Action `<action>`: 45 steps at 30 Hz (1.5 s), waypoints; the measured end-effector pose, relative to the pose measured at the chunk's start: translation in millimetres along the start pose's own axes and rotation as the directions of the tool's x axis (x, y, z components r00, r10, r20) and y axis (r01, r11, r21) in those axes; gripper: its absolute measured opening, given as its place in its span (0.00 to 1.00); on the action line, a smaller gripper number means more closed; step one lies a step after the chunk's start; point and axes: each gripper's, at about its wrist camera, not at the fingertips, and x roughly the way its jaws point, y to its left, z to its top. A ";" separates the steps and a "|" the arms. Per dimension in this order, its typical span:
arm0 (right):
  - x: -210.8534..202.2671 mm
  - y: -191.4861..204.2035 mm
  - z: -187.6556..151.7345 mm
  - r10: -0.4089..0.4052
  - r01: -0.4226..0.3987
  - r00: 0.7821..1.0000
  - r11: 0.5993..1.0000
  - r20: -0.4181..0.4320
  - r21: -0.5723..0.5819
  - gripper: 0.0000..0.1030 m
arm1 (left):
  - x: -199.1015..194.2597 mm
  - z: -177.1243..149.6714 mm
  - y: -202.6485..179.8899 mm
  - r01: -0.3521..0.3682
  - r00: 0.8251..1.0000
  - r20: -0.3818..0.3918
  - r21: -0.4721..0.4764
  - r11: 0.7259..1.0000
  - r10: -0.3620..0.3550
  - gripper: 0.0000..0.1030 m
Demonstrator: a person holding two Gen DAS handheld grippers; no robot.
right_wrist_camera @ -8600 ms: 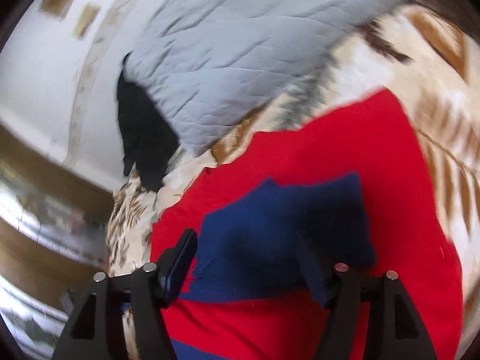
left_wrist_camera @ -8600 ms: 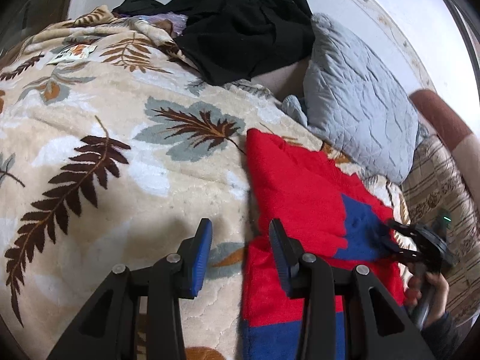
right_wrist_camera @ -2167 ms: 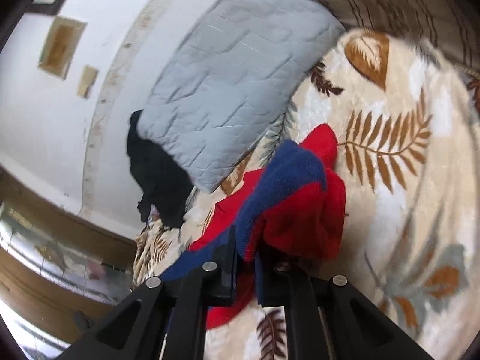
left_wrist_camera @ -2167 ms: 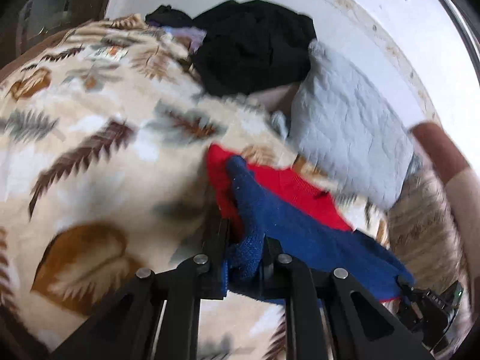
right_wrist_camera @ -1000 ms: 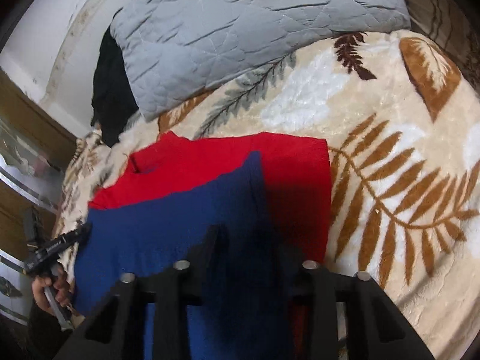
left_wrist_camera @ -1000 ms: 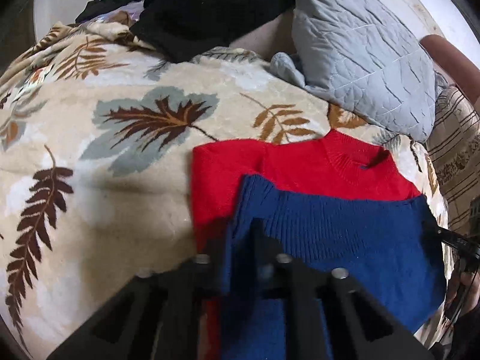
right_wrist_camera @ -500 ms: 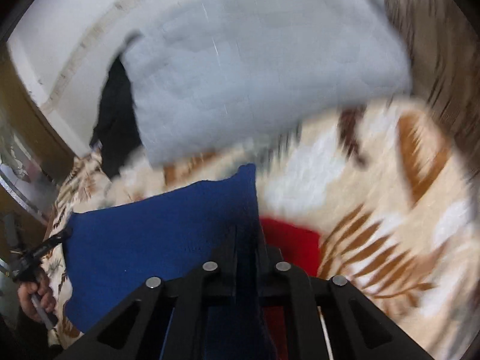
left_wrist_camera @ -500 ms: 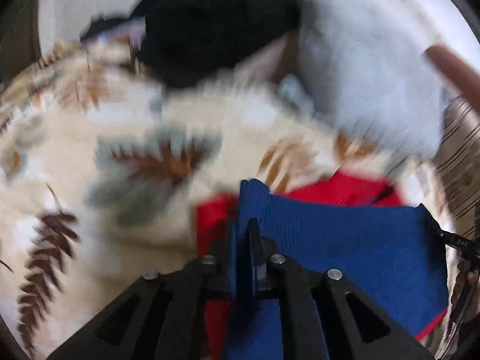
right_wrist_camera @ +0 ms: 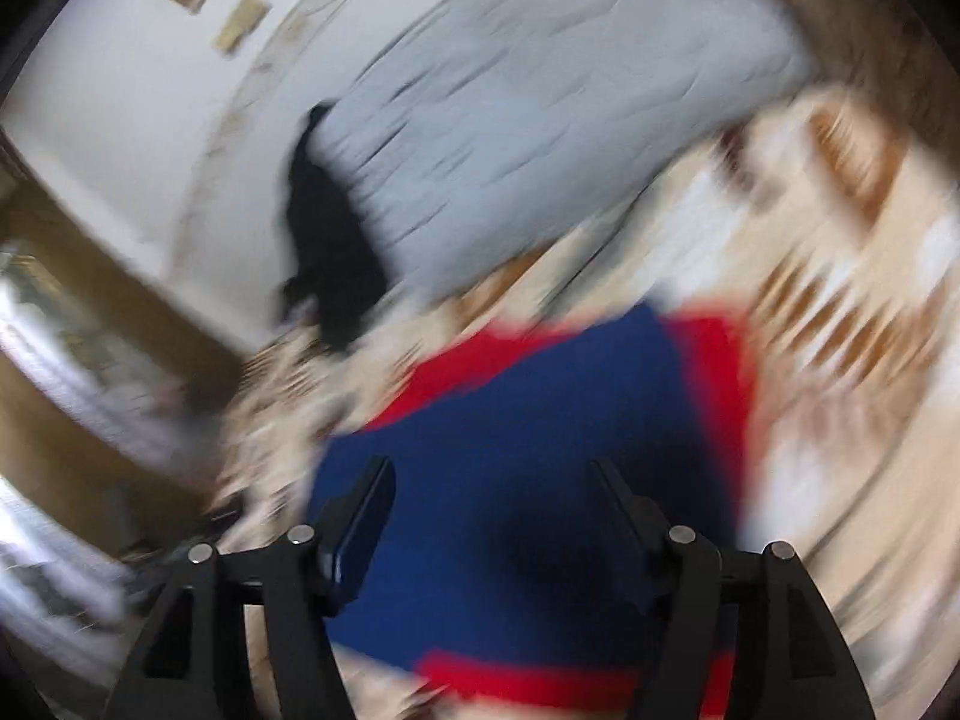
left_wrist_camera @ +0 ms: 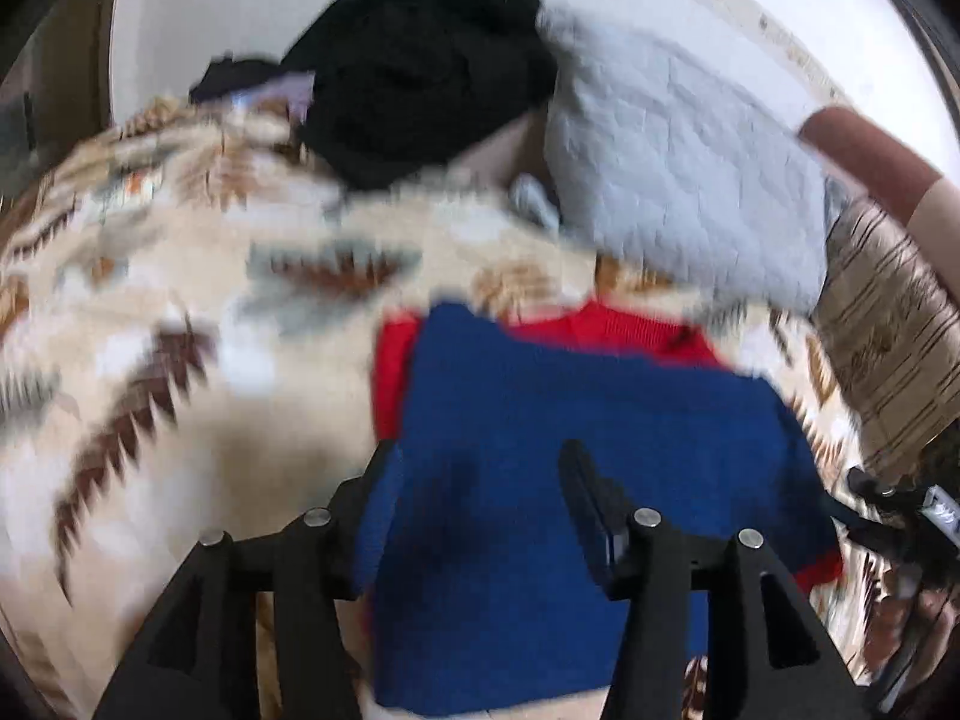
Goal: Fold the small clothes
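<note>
A red and blue knitted sweater [left_wrist_camera: 540, 420] lies folded on the leaf-patterned blanket [left_wrist_camera: 150, 330], its blue half laid over the red, with a red strip showing at the far and left edges. My left gripper [left_wrist_camera: 477, 468] hangs above the blue part, its jaws opening, with nothing pinched between them. In the right wrist view the same sweater [right_wrist_camera: 510, 420] lies below my right gripper [right_wrist_camera: 489, 486], whose jaws are also opening and grip nothing. Both views are blurred by motion. The right gripper [left_wrist_camera: 888, 498] shows at the right edge of the left wrist view.
A grey quilted pillow [left_wrist_camera: 678, 168] leans at the head of the bed, next to a heap of black clothes [left_wrist_camera: 420, 72]. A striped cushion [left_wrist_camera: 888, 324] lies at the right. White wall [right_wrist_camera: 120, 90] and wooden trim stand behind.
Both grippers were shut on the blue edge of the sweater half a second ago. Now both have let go and drawn back upward, and the blue half lies flat over the red.
</note>
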 end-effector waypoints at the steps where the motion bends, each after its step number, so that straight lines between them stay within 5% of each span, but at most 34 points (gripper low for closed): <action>1: 7.7 -13.0 -8.2 -0.032 0.033 0.999 0.999 -0.016 0.037 0.68 | 13.8 -11.5 -1.5 -0.029 0.998 -0.049 0.012 1.000 0.030 0.57; 2: 13.0 -29.1 -13.7 -0.091 0.093 0.996 0.993 -0.024 0.079 0.68 | 28.3 -20.1 -1.6 -0.073 0.992 -0.102 0.023 0.997 0.075 0.57; 3: 14.3 -48.4 -17.0 -0.121 0.123 0.992 0.982 -0.023 0.146 0.56 | 41.0 -28.1 -0.8 -0.110 0.984 -0.136 0.050 0.993 0.116 0.57; 4: 4.4 -63.3 -19.6 -0.077 0.070 0.997 0.967 0.017 0.243 0.46 | 37.8 -29.6 -3.7 -0.123 0.986 -0.103 0.079 0.989 0.131 0.57; 9: -33.3 -32.3 -22.5 -0.044 0.030 0.994 0.990 0.103 0.138 0.72 | 22.3 -25.7 -10.1 -0.123 0.989 -0.080 0.054 0.991 0.127 0.57; 12: -15.3 -53.0 -33.5 -0.137 0.134 0.990 0.979 0.013 0.152 0.72 | 32.0 -35.6 -10.3 -0.153 0.981 -0.106 0.070 0.986 0.160 0.57; 13: -14.4 -60.0 -37.2 -0.137 0.134 0.991 0.973 0.003 0.189 0.64 | 32.1 -37.0 -10.9 -0.156 0.982 -0.100 0.078 0.985 0.163 0.57; 18: -34.0 -15.8 -16.0 -0.097 0.092 0.994 0.992 0.053 0.083 0.65 | 33.9 -40.0 -11.4 -0.162 0.981 -0.097 0.083 0.983 0.169 0.58; 24: 2.5 3.2 13.1 -0.027 0.027 0.998 1.000 -0.056 0.000 0.67 | 34.0 -41.8 -13.5 -0.166 0.980 -0.090 0.099 0.981 0.175 0.58; 27: 32.3 -44.0 22.2 -0.152 0.168 0.981 0.977 -0.123 0.130 0.66 | 33.8 -42.0 -14.3 -0.166 0.980 -0.092 0.099 0.981 0.176 0.59; 29: 23.3 -52.9 23.7 -0.101 0.117 0.991 0.971 -0.082 0.209 0.62 | 31.9 -41.4 -16.0 -0.168 0.980 -0.090 0.114 0.979 0.178 0.59; 34: 4.3 -18.7 28.7 -0.009 0.012 0.999 0.999 -0.047 0.052 0.71 | 21.5 -32.7 -21.6 -0.162 0.984 -0.059 0.066 0.985 0.166 0.59; 36: 21.8 -48.0 33.5 -0.131 0.140 0.986 0.986 -0.107 0.087 0.71 | 16.0 -27.8 -28.7 -0.142 0.988 -0.050 0.052 0.989 0.144 0.59; 38: 12.8 -71.5 34.7 -0.053 0.072 0.995 0.970 -0.085 0.234 0.61 | 8.8 -22.5 -40.1 -0.111 0.993 -0.031 0.067 0.992 0.113 0.59; 42: -39.5 -62.9 44.7 -0.106 0.099 0.993 0.989 0.059 0.107 0.70 | 12.9 -8.5 -68.3 -0.072 0.997 0.003 0.087 0.994 0.072 0.59; 45: -25.6 -80.6 59.5 -0.136 0.136 0.991 0.986 -0.009 0.099 0.71 | 29.4 -2.7 -84.1 -0.039 0.999 -0.025 0.084 0.996 0.041 0.59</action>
